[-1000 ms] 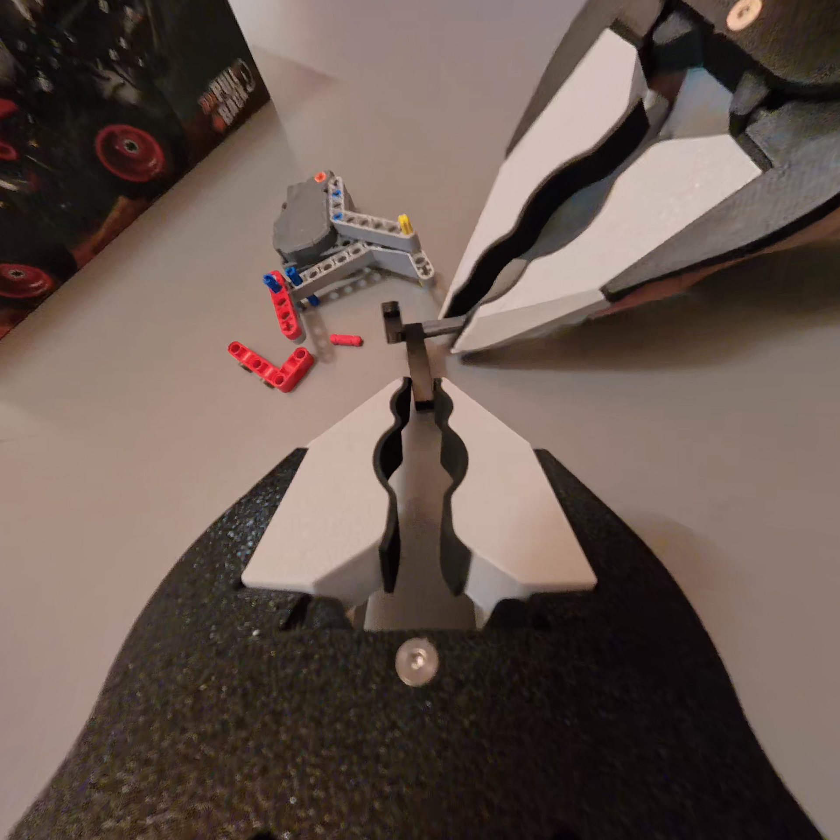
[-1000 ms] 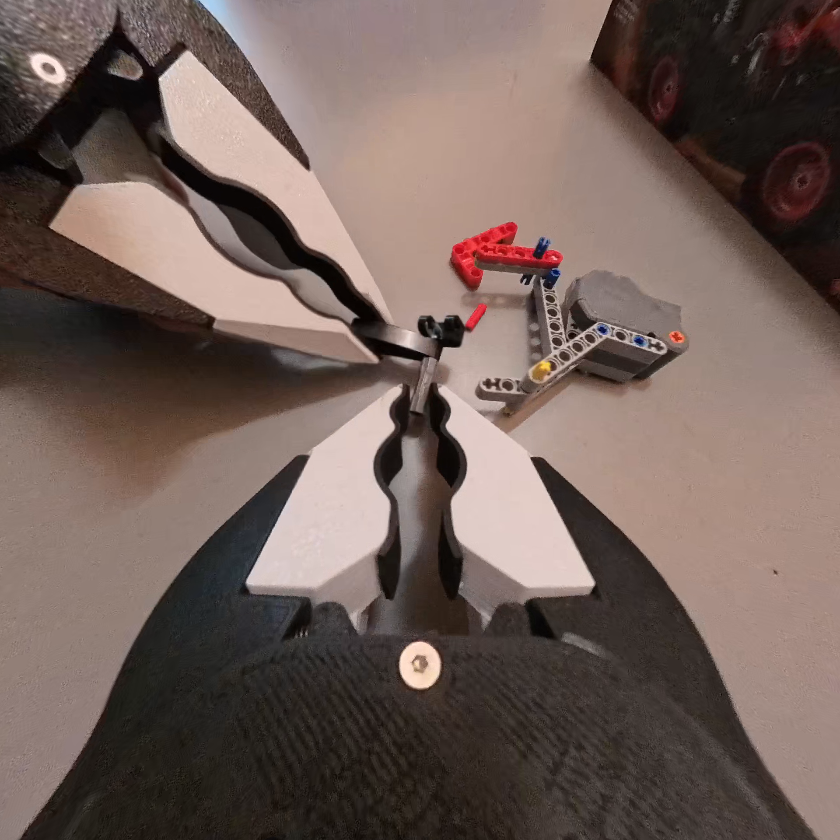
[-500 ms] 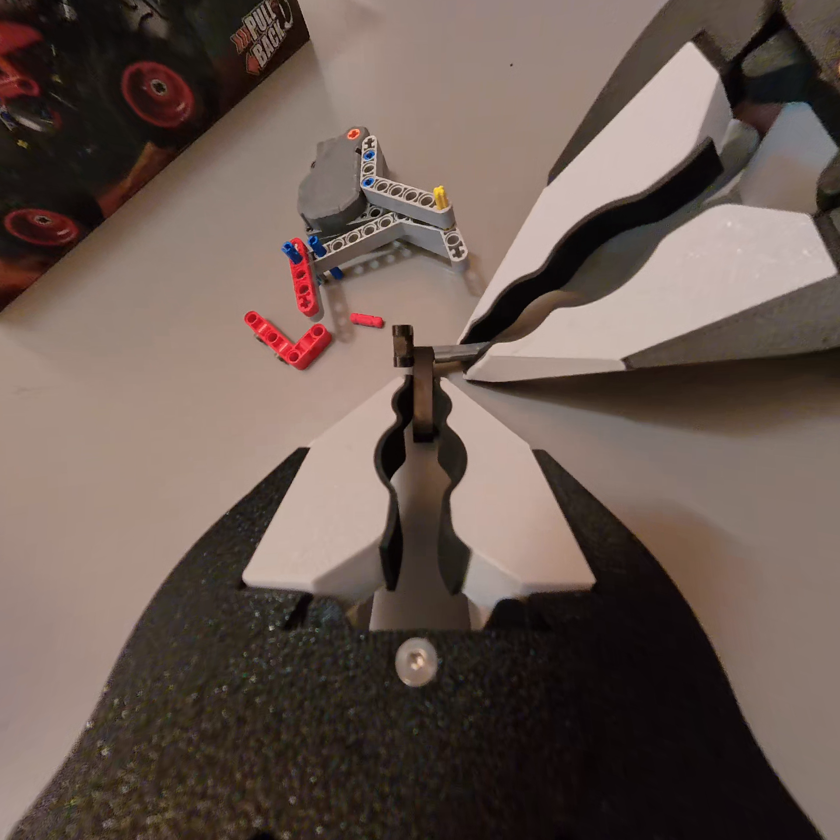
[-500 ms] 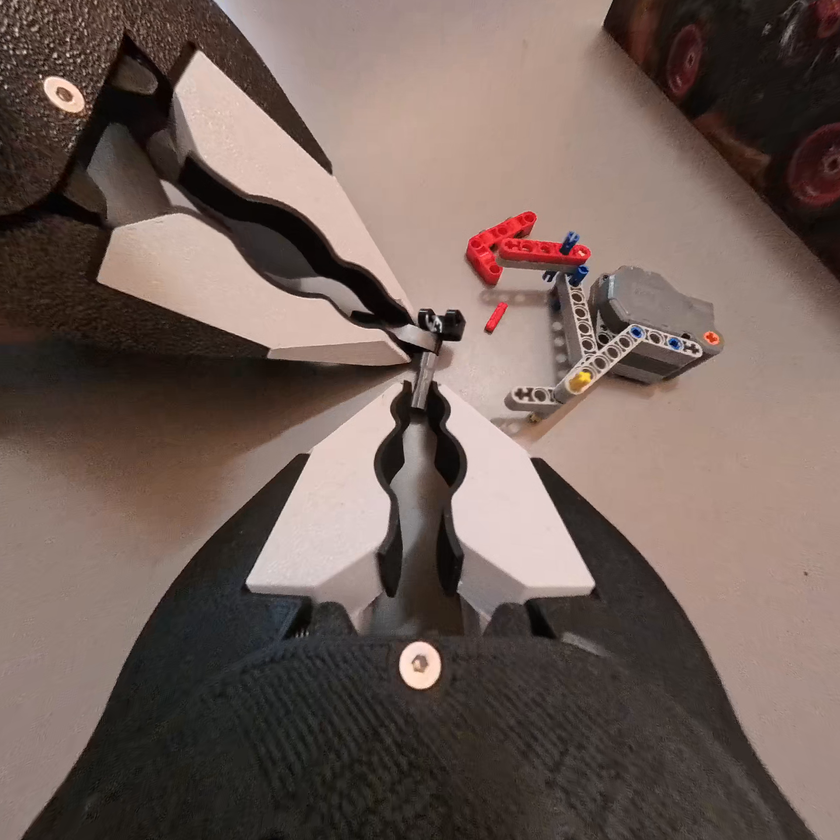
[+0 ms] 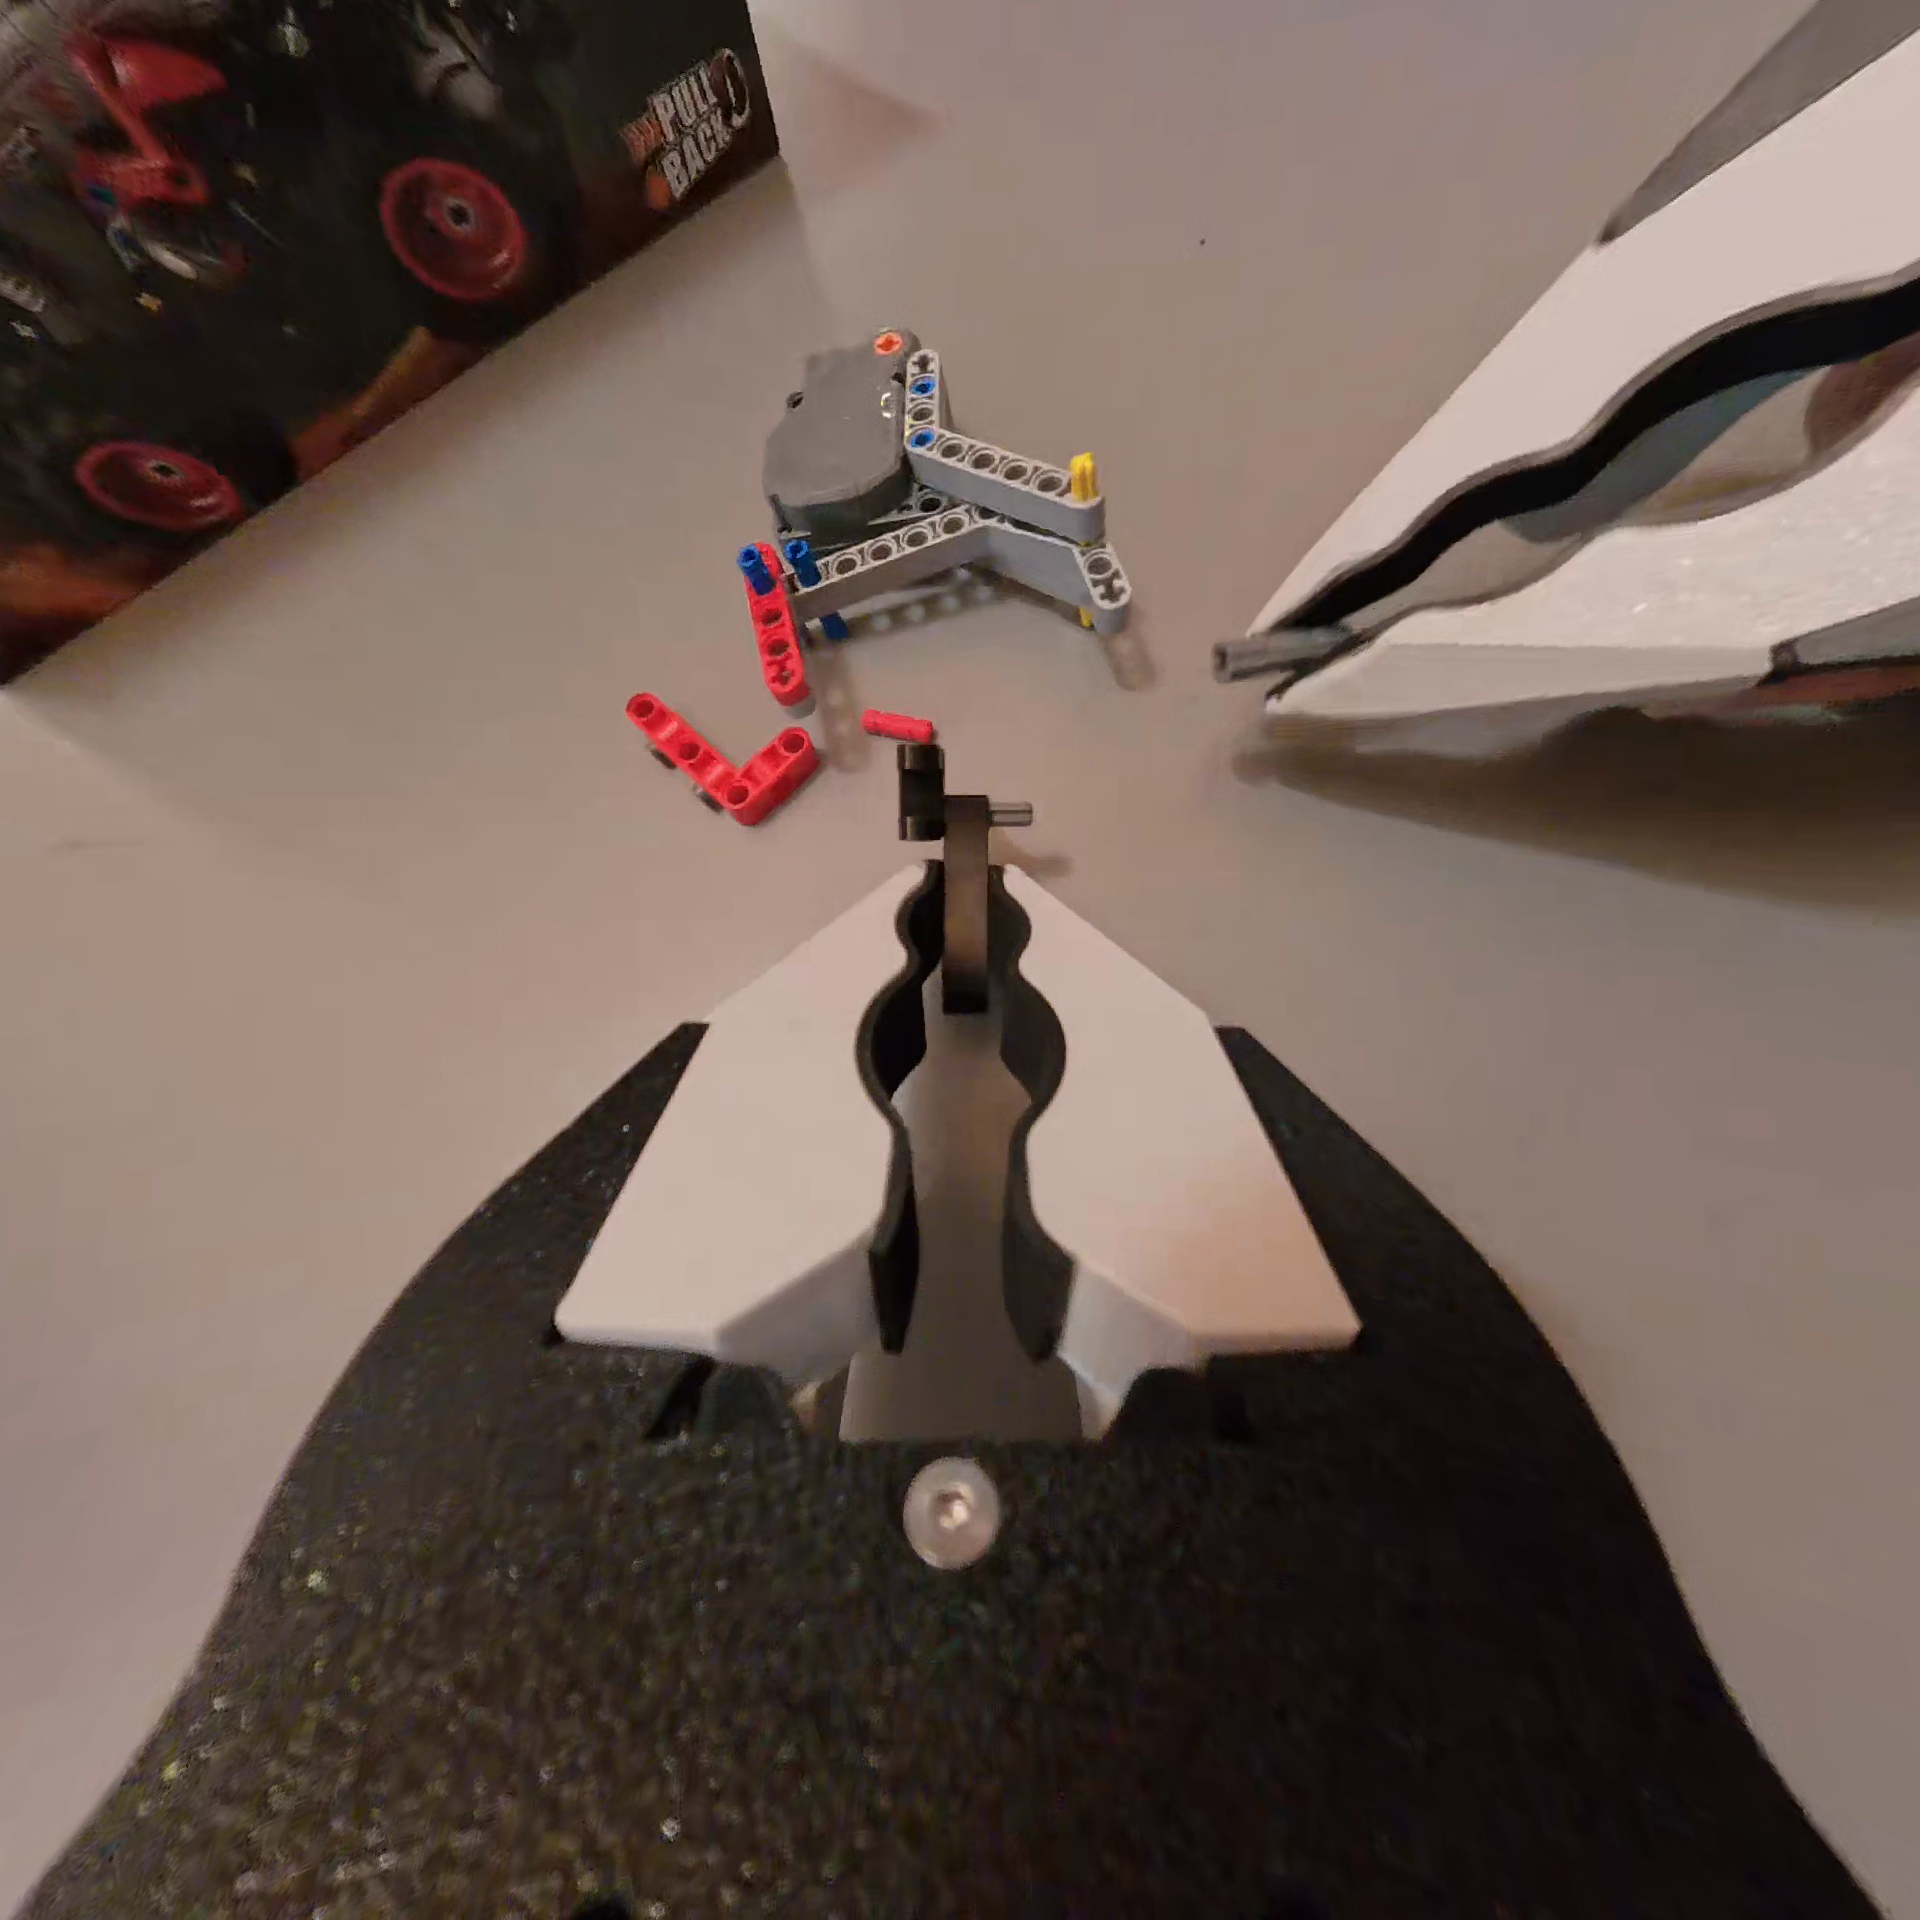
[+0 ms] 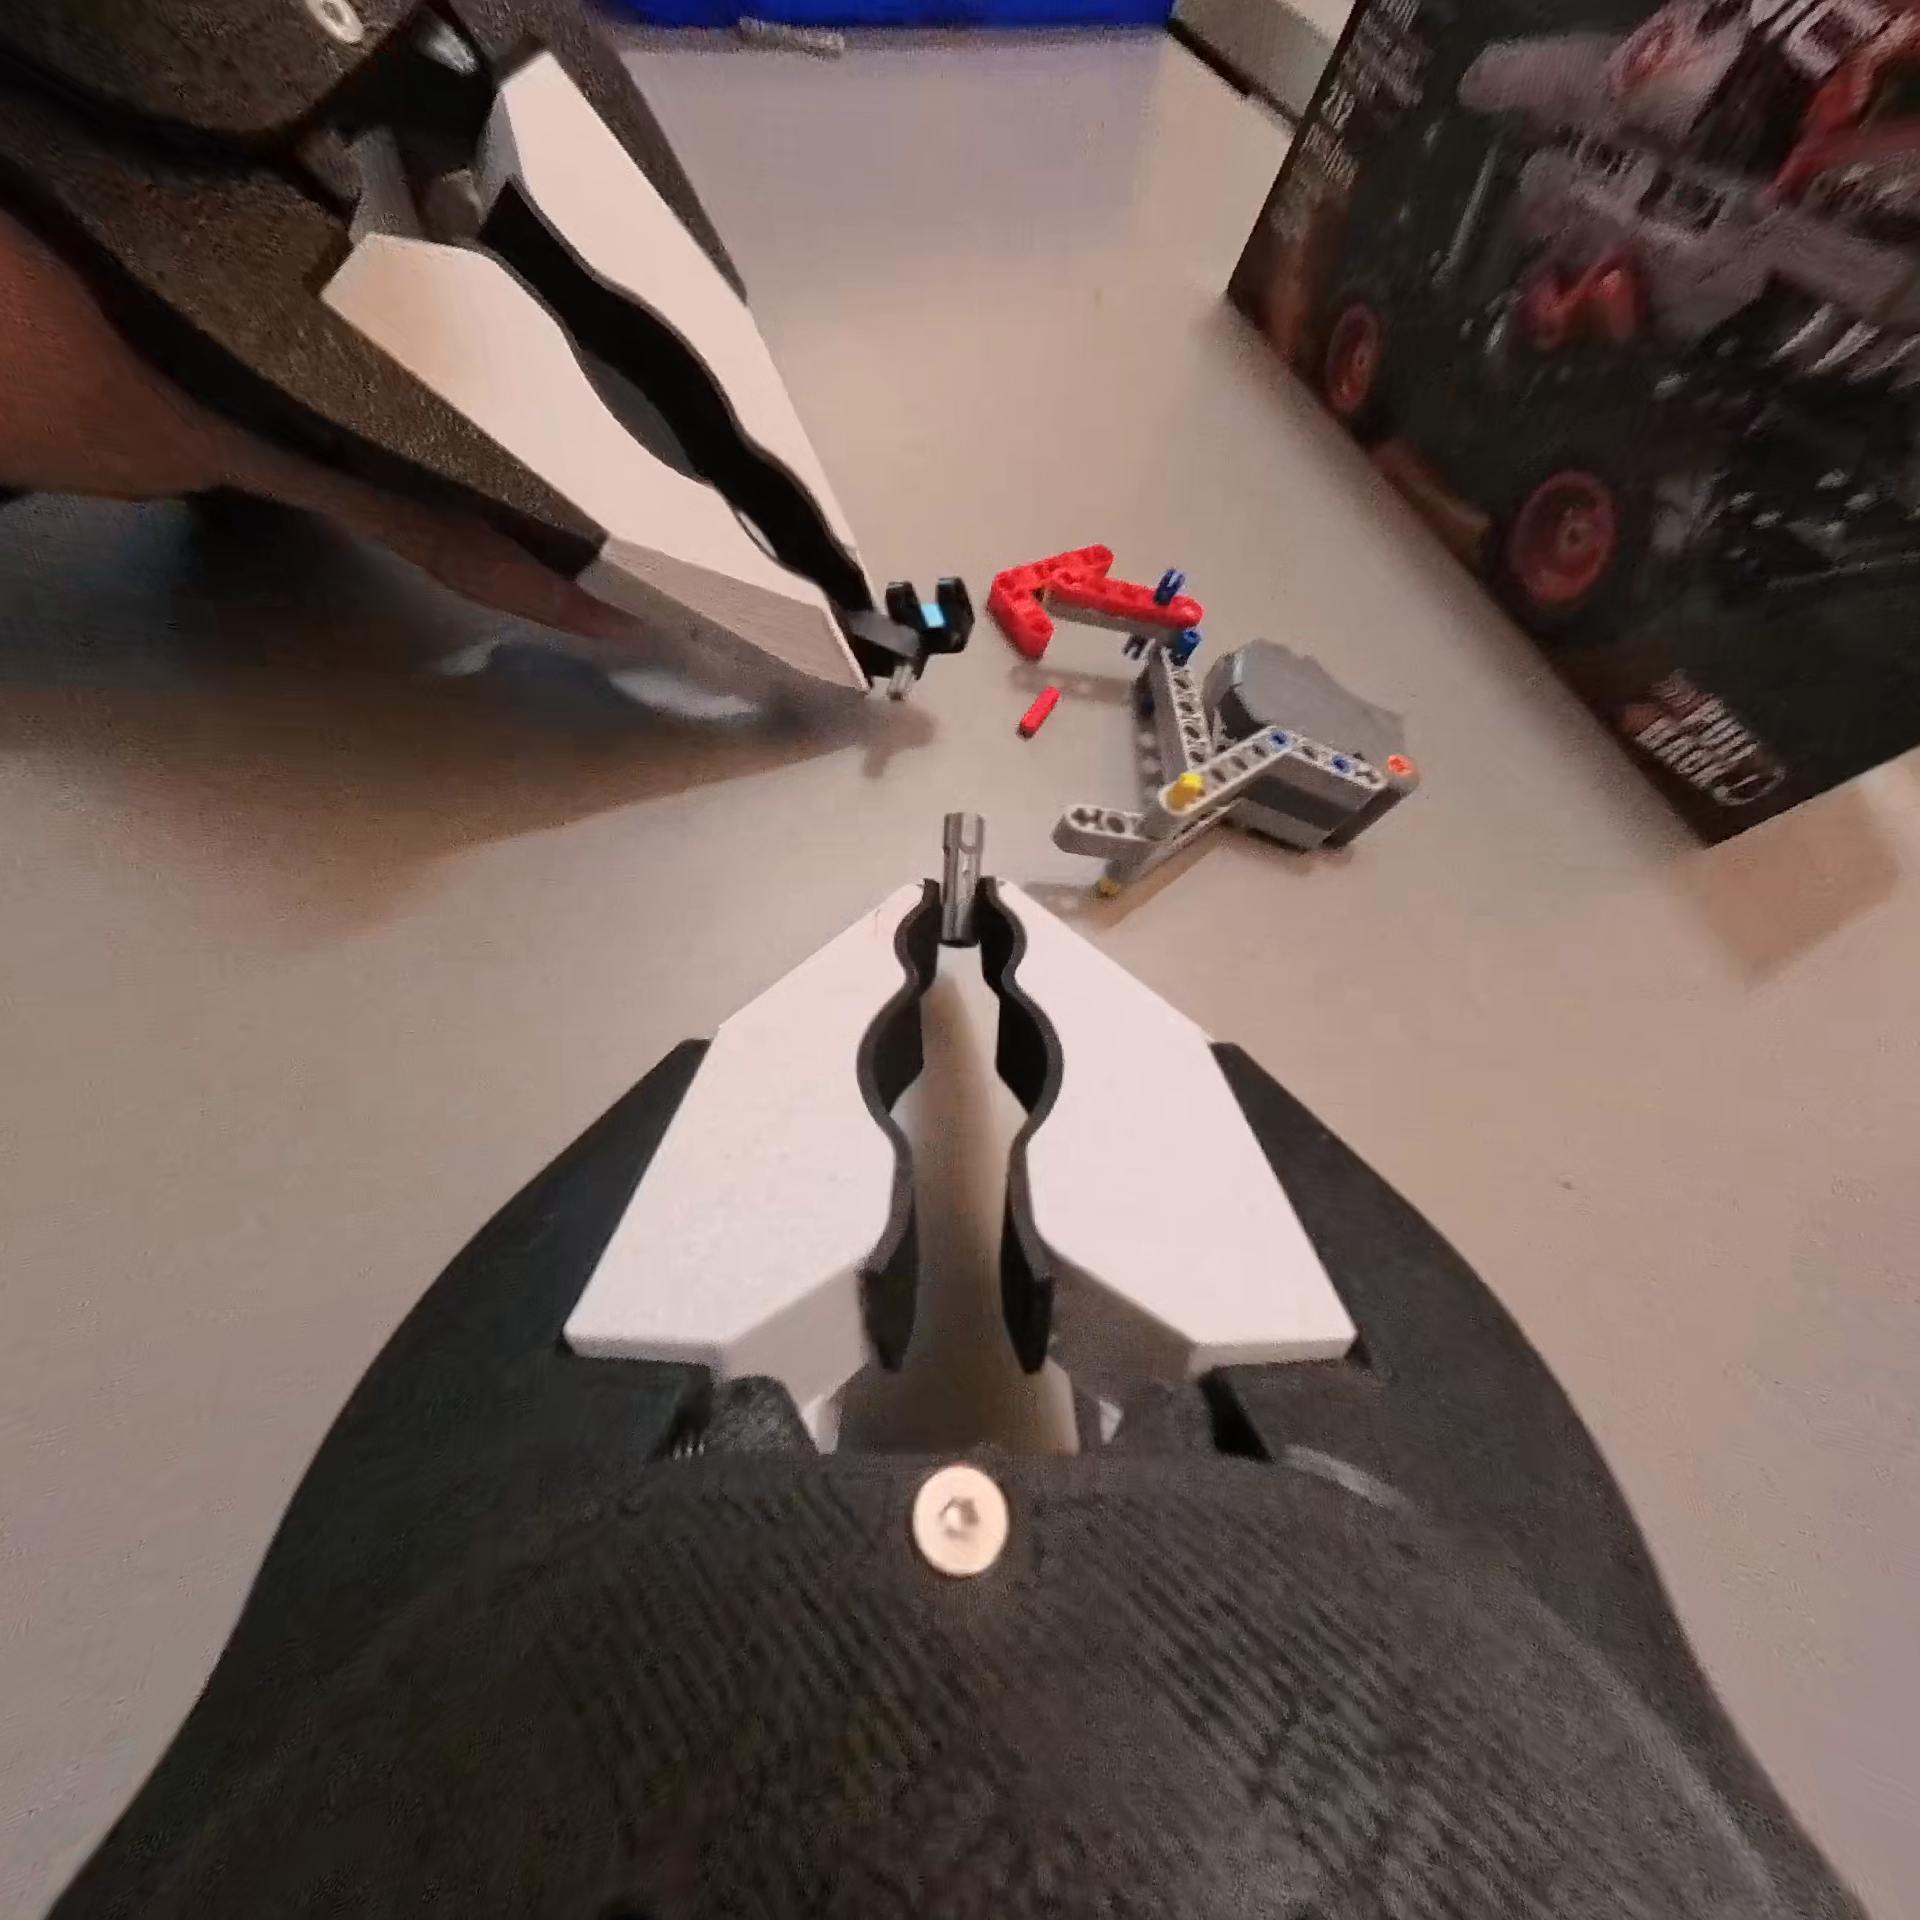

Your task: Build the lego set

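My left gripper (image 5: 961, 883) is shut on a black lego piece (image 5: 961, 831) that sticks out past its tips, with a short grey stub on its right side. My right gripper (image 6: 961, 894) is shut on a short grey axle piece (image 6: 961, 857). The two grippers are held apart above the table. The right gripper (image 5: 1262, 675) shows at the right in the left wrist view, and the left gripper (image 6: 868, 655) with the black piece (image 6: 920, 629) shows at the upper left in the right wrist view. A grey lego assembly (image 5: 935, 488) (image 6: 1247, 748) lies on the table beyond them.
A red L-shaped beam (image 5: 727, 758) (image 6: 1029, 608), a red straight beam (image 5: 774, 634) and a small red pin (image 5: 897, 724) (image 6: 1039, 712) lie beside the assembly. The dark set box (image 5: 260, 260) (image 6: 1610, 364) stands behind them on the grey table. The left gripper's tips are roughly 7 centimeters from the right gripper's. The small red pin (image 6: 1039, 712) is about 5 centimeters from my left fingertips. The left camera catches it too, in the left wrist view (image 5: 899, 701).
The grippers, which met with the grey axle at the black piece, have drawn apart. The right gripper has pulled back to the right with the axle. Both views are now nearer the assembly.
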### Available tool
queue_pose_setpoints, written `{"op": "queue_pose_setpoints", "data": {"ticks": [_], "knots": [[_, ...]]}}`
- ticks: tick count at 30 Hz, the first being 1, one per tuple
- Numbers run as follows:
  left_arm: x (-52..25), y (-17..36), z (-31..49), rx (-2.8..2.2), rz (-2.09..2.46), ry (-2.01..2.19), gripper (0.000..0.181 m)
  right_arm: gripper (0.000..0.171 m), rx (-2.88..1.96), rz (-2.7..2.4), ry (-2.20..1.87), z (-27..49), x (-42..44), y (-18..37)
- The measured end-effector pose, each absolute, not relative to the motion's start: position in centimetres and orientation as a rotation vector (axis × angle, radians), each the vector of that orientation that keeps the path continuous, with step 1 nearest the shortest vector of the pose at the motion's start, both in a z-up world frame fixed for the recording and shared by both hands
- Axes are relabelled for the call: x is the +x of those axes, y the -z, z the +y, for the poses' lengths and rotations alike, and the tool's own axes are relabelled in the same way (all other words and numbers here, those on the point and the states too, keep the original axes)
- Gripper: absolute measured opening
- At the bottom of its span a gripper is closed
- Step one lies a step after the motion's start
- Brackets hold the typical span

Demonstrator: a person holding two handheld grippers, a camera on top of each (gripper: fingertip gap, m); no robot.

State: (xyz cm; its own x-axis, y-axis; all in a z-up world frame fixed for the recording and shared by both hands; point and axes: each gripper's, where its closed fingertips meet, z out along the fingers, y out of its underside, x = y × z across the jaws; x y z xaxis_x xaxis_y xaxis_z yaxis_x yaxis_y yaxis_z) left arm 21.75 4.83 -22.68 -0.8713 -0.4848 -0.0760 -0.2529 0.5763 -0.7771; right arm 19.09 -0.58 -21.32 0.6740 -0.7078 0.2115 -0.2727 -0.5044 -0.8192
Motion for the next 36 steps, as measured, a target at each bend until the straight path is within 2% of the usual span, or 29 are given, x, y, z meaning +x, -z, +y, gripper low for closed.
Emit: {"op": "queue_pose_setpoints", "data": {"ticks": [3,11,16,19,21,23,24,25,27,30,32,34,36], "knots": [[21.5,23.2,4.8,-0.592,2.567,1.155,0.005,0.006,-2.042,0.623,0.832,-2.7,19.3,19.1],[21.3,23.7,4.6,-0.55,2.591,1.114,0.005,0.005,-1.51,0.411,1.197,-16.9,18.3,8.2],[21.2,23.7,4.6,-0.553,2.599,1.121,0.005,0.006,-1.229,0.266,1.094,-22.0,14.6,3.1],[21.2,23.7,4.5,-0.549,2.6,1.123,0.005,0.006,-1.241,0.582,1.182,-27.8,17.7,3.6],[21.2,23.7,4.5,-0.551,2.603,1.125,0.005,0.006,-1.357,1.025,1.221,-33.8,21.3,7.3],[21.2,23.7,4.5,-0.551,2.603,1.125,0.005,0.006,-1.52,1.329,1.082,-36.6,23.3,11.6],[21.2,23.7,4.5,-0.55,2.602,1.124,0.005,0.007,-1.58,1.392,1.021,-37.0,24.1,13.1],[21.2,23.7,4.5,-0.547,2.6,1.123,0.005,0.016,-1.623,1.451,0.993,-37.5,24.8,14.3],[21.1,23.7,4.5,-0.535,2.599,1.12,0.005,0.05,-1.683,1.514,1.006,-38.2,25.9,15.5],[20.7,23.7,4.3,-0.487,2.609,1.123,0.005,0.082,-1.671,1.537,1.044,-37.7,26.0,15.0],[20.3,23.7,4.3,-0.412,2.608,1.118,0.005,0.092,-1.664,1.528,1.112,-36.7,25.1,13.0],[20.0,23.6,4.3,-0.302,2.596,1.108,0.005,0.091,-1.707,1.377,1.142,-32.0,23.7,10.4],[19.7,23.5,4.3,-0.158,2.551,1.088,0.005,0.061,-1.851,0.983,1.026,-22.3,21.9,9.2]]}}
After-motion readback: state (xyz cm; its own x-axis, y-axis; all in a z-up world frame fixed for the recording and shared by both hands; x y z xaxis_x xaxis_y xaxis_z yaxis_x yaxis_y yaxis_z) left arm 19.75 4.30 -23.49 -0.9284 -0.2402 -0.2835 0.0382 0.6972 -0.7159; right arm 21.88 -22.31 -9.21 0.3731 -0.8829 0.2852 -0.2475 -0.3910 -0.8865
